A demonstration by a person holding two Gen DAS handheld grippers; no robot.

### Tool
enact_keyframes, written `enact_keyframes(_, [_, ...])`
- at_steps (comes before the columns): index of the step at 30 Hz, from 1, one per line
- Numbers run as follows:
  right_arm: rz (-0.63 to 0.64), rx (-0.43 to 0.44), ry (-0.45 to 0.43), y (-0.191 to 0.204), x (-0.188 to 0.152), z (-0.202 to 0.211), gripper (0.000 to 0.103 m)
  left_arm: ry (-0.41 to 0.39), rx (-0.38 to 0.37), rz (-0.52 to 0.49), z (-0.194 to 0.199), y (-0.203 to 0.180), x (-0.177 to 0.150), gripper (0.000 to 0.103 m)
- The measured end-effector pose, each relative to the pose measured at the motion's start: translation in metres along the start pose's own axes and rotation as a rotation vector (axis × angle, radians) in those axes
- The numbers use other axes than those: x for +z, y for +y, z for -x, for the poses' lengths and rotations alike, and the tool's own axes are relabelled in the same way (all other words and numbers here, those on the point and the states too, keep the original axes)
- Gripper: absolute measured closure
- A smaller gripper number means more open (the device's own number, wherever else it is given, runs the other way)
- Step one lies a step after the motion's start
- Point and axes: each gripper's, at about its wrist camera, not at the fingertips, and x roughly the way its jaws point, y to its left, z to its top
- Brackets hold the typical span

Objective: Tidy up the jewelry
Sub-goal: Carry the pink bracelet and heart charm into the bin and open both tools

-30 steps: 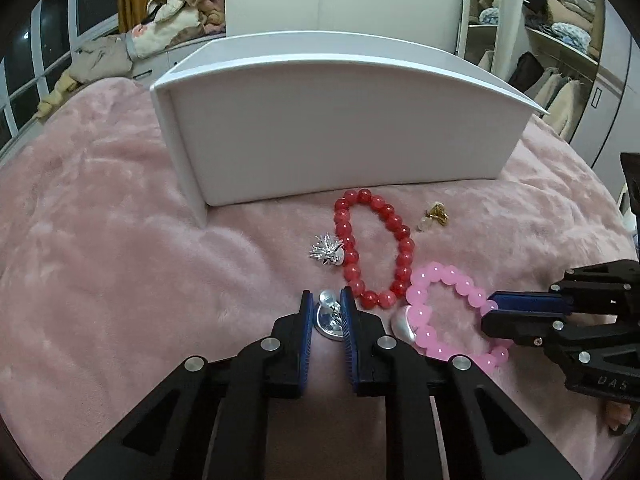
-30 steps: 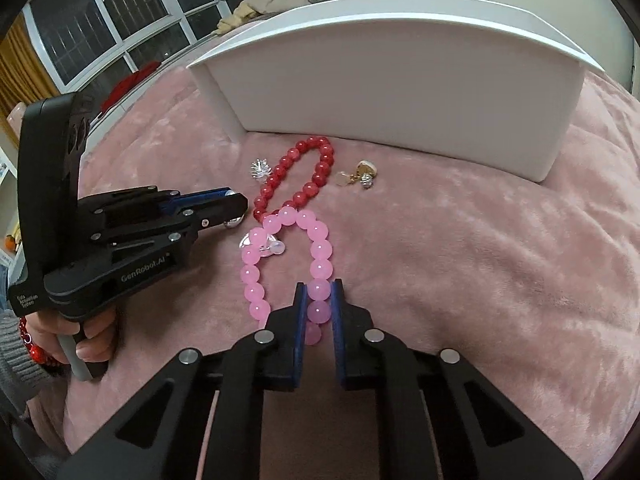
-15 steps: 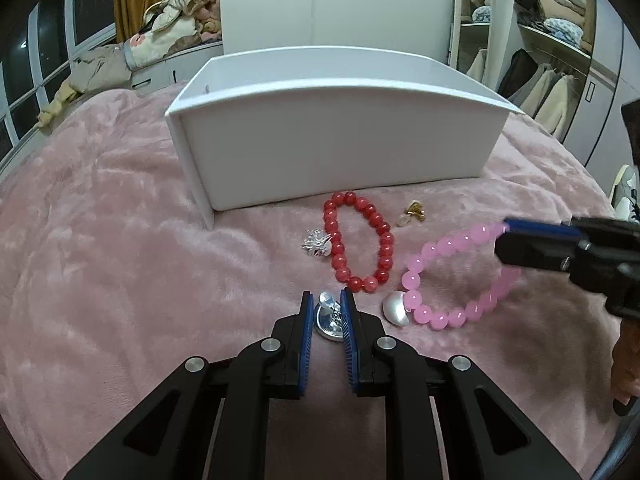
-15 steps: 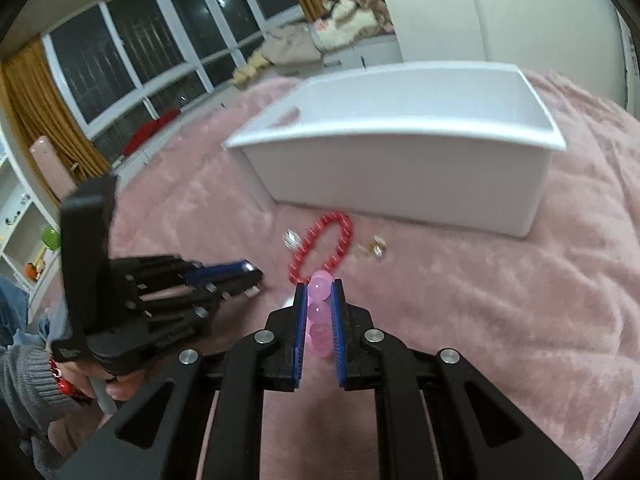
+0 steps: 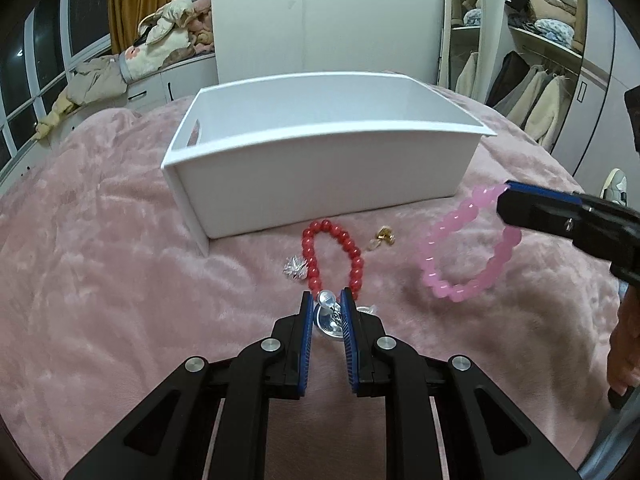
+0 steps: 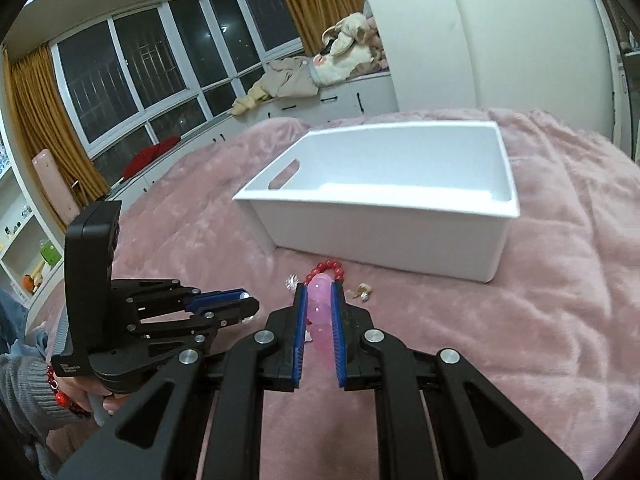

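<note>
Right wrist view, right claw [image 6: 319,312] pinching pink bead bracelet [image 5: 464,254], left claw [image 5: 326,312] pinching silver earring [image 5: 327,312].

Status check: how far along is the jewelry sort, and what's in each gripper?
Nothing done yet: what shows of the white box interior is bare. In hand: the right gripper holds the pink bead bracelet clear of the blanket; the left gripper is shut on a silver earring. Left on the pink blanket: the red bead bracelet, silver spiky piece and small gold piece.
</note>
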Motion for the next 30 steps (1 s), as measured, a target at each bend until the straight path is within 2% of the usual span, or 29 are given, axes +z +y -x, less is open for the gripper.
enact_keyframes(9, [0.004, -0.049, -0.019, -0.006, 0.014, 0.024, 0.091, -0.003, 0.003, 0.005, 0.011, -0.002, 0.017, 0.084])
enact_keyframes(18, [0.006, -0.073, -0.009, 0.003, 0.023, 0.029, 0.091, -0.022, 0.014, 0.018, 0.02, 0.003, 0.037, 0.084])
enact_keyframes(24, [-0.023, -0.103, 0.025, 0.002, 0.028, 0.023, 0.091, -0.01, 0.016, 0.056, 0.021, 0.018, 0.056, 0.084])
enact_keyframes(30, [-0.05, -0.134, -0.003, 0.003, 0.046, 0.023, 0.091, -0.027, 0.008, 0.087, 0.025, 0.036, 0.074, 0.084])
